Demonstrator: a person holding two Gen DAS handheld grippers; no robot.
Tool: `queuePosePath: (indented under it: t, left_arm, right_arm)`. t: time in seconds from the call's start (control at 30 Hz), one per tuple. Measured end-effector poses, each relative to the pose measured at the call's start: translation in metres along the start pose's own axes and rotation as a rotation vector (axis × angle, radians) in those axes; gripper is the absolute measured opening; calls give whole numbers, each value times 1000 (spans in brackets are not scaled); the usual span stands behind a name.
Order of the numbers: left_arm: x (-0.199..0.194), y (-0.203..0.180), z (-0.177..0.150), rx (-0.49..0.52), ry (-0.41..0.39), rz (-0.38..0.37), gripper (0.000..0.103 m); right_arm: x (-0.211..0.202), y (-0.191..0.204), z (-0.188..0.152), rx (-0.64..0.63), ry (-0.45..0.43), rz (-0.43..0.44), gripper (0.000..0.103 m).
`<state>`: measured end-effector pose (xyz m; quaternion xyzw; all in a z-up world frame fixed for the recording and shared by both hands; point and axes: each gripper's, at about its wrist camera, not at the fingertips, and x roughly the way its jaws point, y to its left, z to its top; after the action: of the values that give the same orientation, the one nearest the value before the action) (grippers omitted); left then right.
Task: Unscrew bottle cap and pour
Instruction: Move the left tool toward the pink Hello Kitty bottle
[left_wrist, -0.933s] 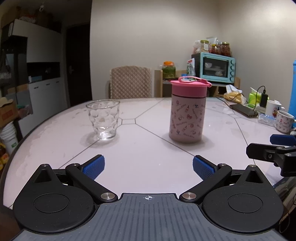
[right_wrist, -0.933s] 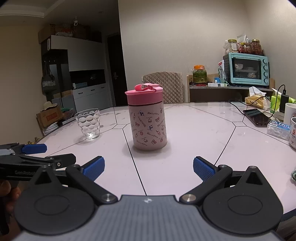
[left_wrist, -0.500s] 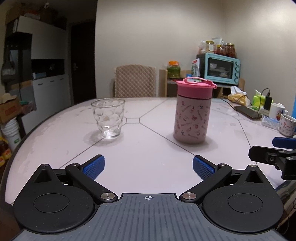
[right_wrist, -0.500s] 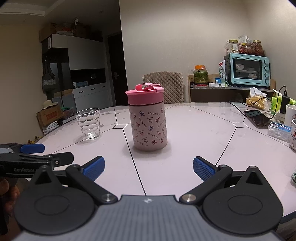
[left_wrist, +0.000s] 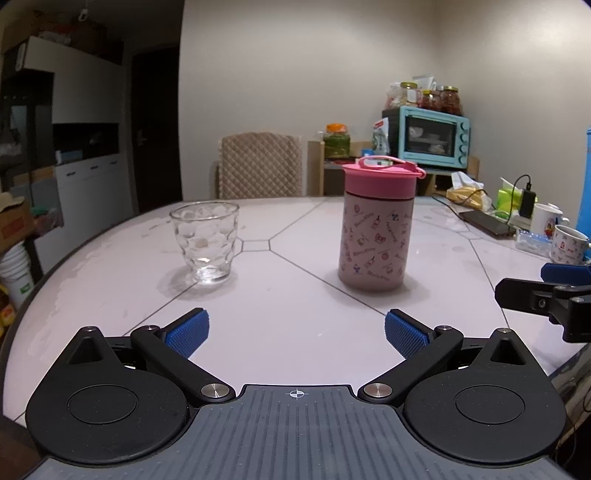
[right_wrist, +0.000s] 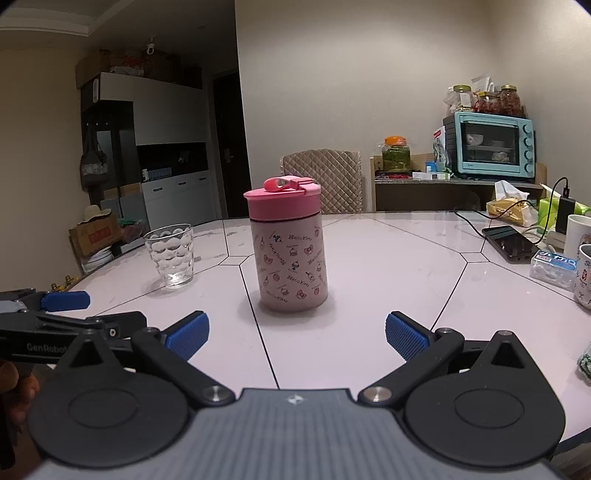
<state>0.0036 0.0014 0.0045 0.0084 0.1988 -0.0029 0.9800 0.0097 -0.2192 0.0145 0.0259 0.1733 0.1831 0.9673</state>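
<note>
Status: bottle (right_wrist: 289, 254) stands upright near table (right_wrist: 388, 266) centre, pink cap (right_wrist: 283, 201) on, nothing gripping it. Glass (left_wrist: 204, 243) stands apart, toward the table's left edge, looks empty.

L gripper (left_wrist: 293, 334): jaws spread wide, nothing between pads. R gripper (right_wrist: 293, 334): jaws spread wide, empty, aimed at bottle. Both hold off near the table's front edge.

Risks from here (est.):
- Body is smooth and wide vs. jaw opening. Off-centre grasp may slip or tip the bottle on the glossy top.
- Cap is round w/ a loop handle on top. Pads catching the loop instead of the rim would twist the handle, not the thread.
- Torque on cap w/o firm hold on body: bottle spins w/ cap, no unscrewing.
- Phone (right_wrist: 511, 242) and mugs (left_wrist: 567, 245) at the right edge: spill or sweep hazard.
</note>
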Motion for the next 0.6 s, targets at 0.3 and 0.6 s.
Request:
queuePosePath:
  t: [0.3, 0.6]
  left_arm:
    - [12, -2, 6, 31, -8, -32, 103]
    - [30, -3, 16, 76, -35, -124, 103]
  right_arm:
    - [5, -5, 8, 10, -10, -4, 103]
    - [12, -14, 20, 25, -30, -18, 103]
